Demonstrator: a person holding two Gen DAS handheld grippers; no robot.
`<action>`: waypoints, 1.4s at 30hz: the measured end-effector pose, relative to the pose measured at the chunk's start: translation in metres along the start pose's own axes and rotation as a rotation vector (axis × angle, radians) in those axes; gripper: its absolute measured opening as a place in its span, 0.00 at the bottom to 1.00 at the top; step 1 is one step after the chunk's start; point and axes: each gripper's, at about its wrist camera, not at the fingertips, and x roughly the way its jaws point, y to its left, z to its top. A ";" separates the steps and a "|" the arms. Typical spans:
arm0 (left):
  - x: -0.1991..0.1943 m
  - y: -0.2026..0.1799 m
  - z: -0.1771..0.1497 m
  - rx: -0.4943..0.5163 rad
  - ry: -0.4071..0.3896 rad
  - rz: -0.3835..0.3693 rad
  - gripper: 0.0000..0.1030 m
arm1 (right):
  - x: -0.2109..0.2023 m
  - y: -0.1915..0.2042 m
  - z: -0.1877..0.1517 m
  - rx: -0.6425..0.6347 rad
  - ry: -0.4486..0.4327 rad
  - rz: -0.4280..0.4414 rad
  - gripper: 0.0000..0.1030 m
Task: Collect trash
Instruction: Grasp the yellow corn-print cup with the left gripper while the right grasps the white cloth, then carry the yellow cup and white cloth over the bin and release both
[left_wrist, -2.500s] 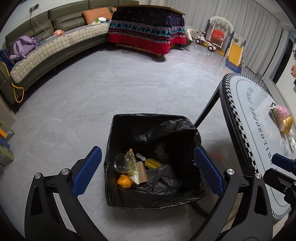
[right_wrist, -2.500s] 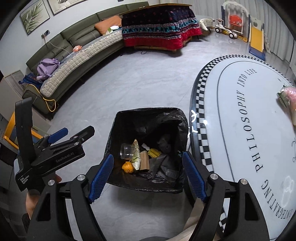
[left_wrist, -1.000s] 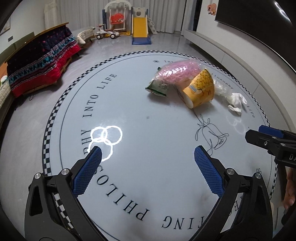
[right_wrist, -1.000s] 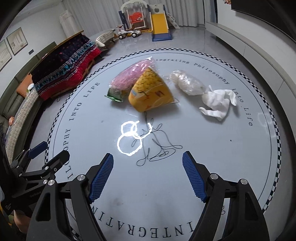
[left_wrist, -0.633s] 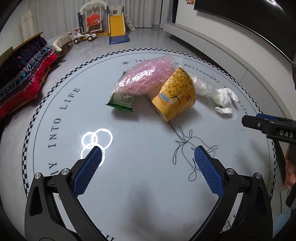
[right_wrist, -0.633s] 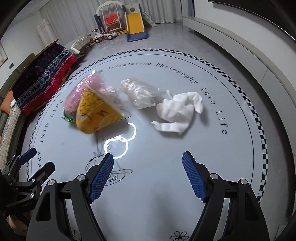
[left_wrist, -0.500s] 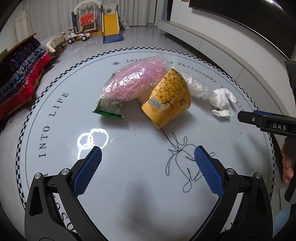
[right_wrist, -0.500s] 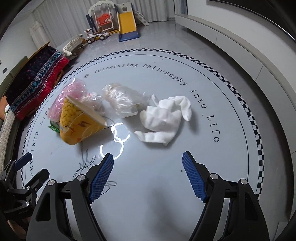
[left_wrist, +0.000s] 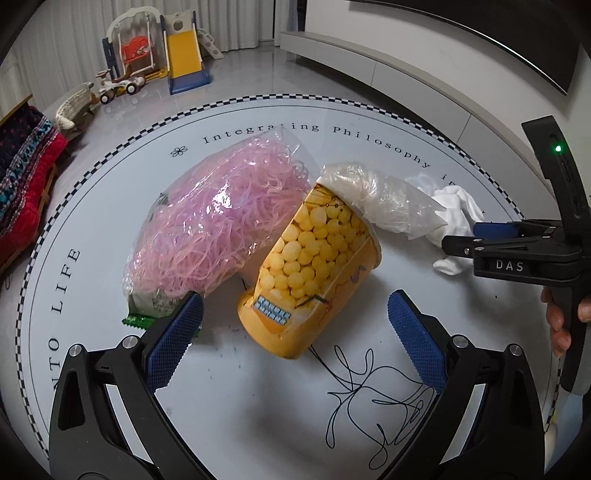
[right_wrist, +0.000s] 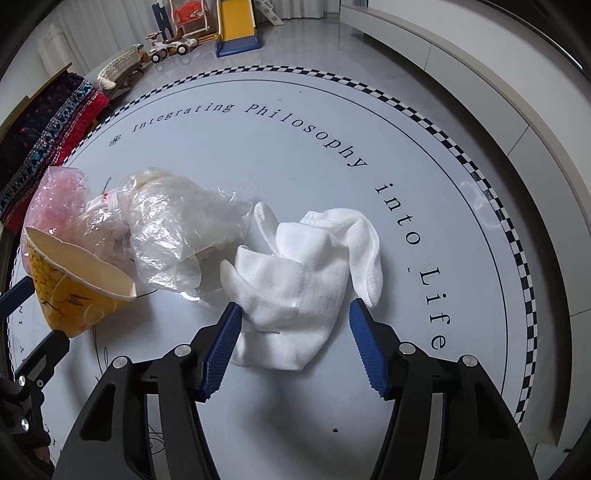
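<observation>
On the round white table (right_wrist: 295, 155), checkered rim | toy slide (right_wrist: 236, 22) on grey floor at 12 | your left gripper (left_wrist: 295, 332) wide around yellow cup (left_wrist: 314, 266) | your right gripper (right_wrist: 295, 339) just narrowing, straddling white cloth (right_wrist: 303, 273), not yet pinching.

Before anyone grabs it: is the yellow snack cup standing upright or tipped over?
Tipped over. The yellow snack cup lies on its side on the round table, and the right wrist view shows its open mouth facing sideways.

Both grippers are black plastic frames with silver screws and blue ribbed pads. In the left wrist view's right edge, the right gripper (left_wrist: 495, 238) bears white "DAS" lettering and a green light.
</observation>
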 end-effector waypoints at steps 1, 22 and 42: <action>0.002 -0.001 0.001 0.008 0.000 -0.004 0.94 | 0.002 -0.002 -0.001 -0.001 0.010 0.008 0.50; -0.013 -0.032 -0.016 0.028 0.028 -0.112 0.32 | -0.028 -0.038 -0.048 0.063 0.014 0.103 0.11; 0.009 -0.053 0.005 0.042 0.032 -0.041 0.42 | -0.054 -0.071 -0.074 0.107 -0.010 0.151 0.11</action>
